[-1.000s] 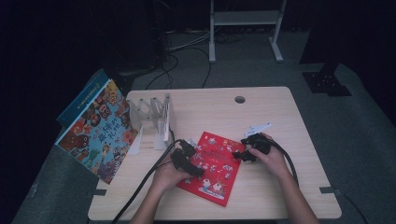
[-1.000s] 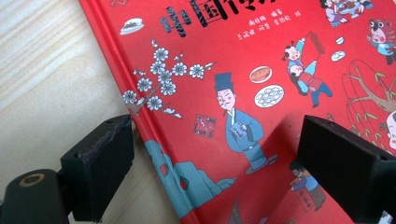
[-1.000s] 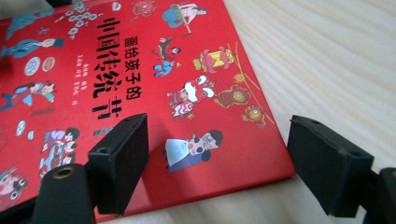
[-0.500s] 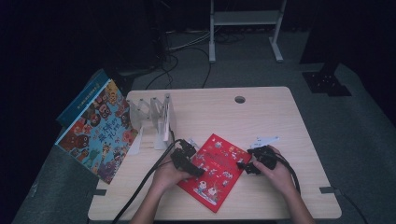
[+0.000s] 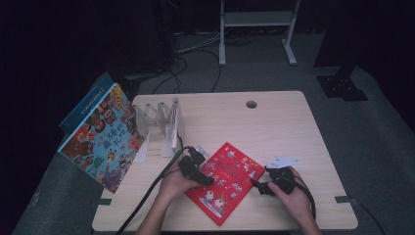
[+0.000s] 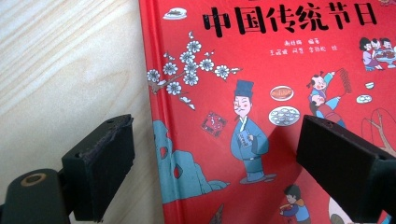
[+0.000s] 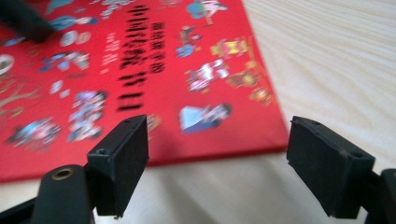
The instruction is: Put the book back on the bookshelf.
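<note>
Right tongs (image 5: 260, 186) have slid from the red book's (image 5: 226, 182) upper-right corner down to its right edge, lower centre of the high view; jaws spread, book edge ahead, not pinched; prob. lining up a grab. Left tongs (image 5: 198, 172) unmoved at left edge, spread over the spine; book flat on worktop (image 5: 274, 122). Count: 1 red book, 2 bks (image 5: 100, 134) at left, 1 rack (image 5: 164, 120), 2 tongs.

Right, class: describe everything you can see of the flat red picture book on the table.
The flat red picture book is a glossy hardcover with black Chinese title characters and cartoon figures. It lies closed, cover up, askew on the pale wooden table. The left gripper straddles its spine edge, jaws open; the right gripper faces its corner, open.
</note>
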Demonstrator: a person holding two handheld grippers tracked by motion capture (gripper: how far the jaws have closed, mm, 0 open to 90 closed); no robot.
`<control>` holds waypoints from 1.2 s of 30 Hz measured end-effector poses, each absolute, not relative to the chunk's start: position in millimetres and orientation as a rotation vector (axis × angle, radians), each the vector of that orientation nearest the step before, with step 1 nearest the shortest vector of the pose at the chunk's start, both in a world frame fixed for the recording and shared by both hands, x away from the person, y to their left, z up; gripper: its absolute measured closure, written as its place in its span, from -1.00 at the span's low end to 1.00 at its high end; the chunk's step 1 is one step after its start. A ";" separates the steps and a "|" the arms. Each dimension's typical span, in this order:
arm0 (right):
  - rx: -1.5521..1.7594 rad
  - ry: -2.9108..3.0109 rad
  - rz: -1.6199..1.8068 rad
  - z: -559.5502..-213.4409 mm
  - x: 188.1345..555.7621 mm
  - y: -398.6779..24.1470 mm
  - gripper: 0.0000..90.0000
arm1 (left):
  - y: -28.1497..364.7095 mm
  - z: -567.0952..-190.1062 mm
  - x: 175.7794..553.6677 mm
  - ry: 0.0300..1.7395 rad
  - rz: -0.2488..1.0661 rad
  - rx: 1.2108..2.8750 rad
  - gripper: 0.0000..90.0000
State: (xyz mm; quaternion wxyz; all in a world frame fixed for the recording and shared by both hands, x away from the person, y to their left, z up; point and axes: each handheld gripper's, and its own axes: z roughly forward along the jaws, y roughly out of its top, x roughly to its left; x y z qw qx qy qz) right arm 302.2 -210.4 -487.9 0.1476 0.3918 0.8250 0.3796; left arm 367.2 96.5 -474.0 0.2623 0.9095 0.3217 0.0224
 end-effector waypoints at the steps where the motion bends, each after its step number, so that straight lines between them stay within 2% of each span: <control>1: 1.119 2.372 1.093 -488.5 296.2 -209.5 -0.58 | 96.6 -474.0 367.1 0.869 0.062 2.461 -0.76; 13: 1.009 2.440 1.052 -500.2 259.3 -181.1 -0.67 | 99.4 -475.3 366.2 0.845 0.063 2.444 -0.76; 23: 1.001 2.438 1.063 -503.7 261.2 -165.1 -0.75 | 97.4 -475.4 369.3 0.832 0.058 2.449 -0.78; 28: 1.002 2.465 1.034 -504.5 265.7 -152.1 -1.00 | 87.2 -478.2 373.0 0.834 0.085 2.464 -0.97; 36: 1.013 2.462 1.030 -504.7 270.5 -147.8 -1.00 | 87.1 -480.2 376.9 0.845 0.102 2.434 -1.00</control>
